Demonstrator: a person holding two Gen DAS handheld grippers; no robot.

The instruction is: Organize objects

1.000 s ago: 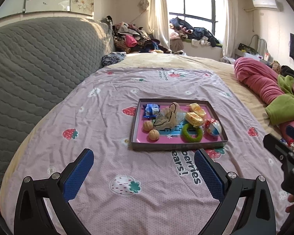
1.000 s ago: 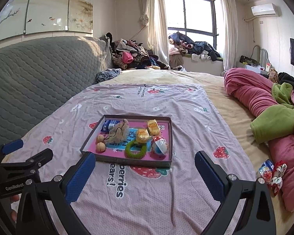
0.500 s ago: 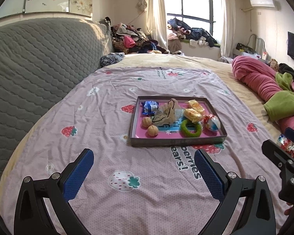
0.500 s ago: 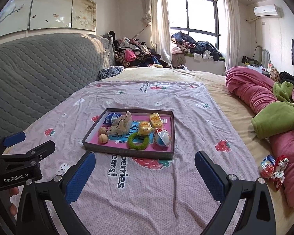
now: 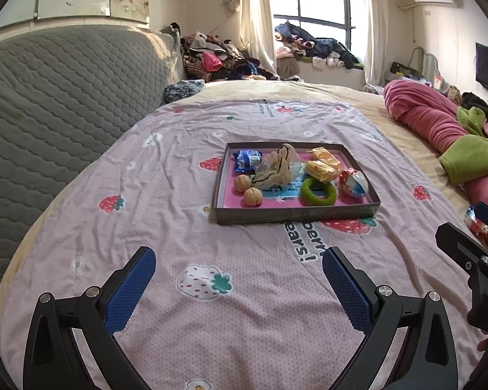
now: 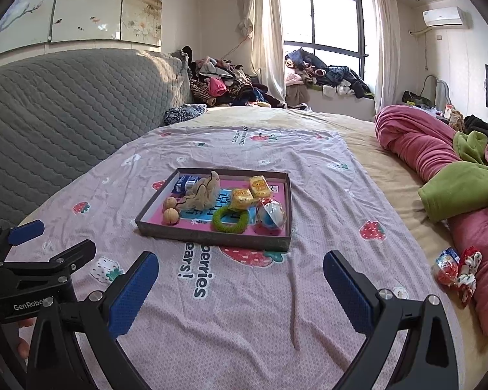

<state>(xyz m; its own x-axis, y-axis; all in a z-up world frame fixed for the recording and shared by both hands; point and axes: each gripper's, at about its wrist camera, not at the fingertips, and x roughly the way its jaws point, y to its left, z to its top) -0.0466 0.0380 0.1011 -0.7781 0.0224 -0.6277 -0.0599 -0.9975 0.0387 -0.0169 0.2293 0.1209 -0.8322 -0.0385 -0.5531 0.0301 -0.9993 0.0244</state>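
Observation:
A shallow dark tray (image 5: pixel 296 215) with a pink floor sits on the strawberry-print sheet; it also shows in the right wrist view (image 6: pixel 211 234). In it lie two walnuts (image 5: pixel 252 196), a blue packet (image 5: pixel 248 159), a beige crumpled bag (image 5: pixel 276 169), two yellow snack packs (image 5: pixel 322 169), a green ring (image 5: pixel 318 192) and a round wrapped toy (image 5: pixel 353 182). My left gripper (image 5: pixel 237 289) is open and empty, well short of the tray. My right gripper (image 6: pixel 240 289) is open and empty too, beside it. Wrapped sweets (image 6: pixel 455 269) lie loose at the right.
A grey quilted headboard (image 6: pixel 65 104) runs along the left. A rolled pink blanket with a green fold (image 6: pixel 452 191) lies along the right. Clothes are piled by the window (image 6: pixel 231 84). The sheet (image 6: pixel 244 318) lies flat between grippers and tray.
Both grippers have drawn back and risen a little, so the tray sits farther off. The jaws stay open. Nothing in the tray has moved.

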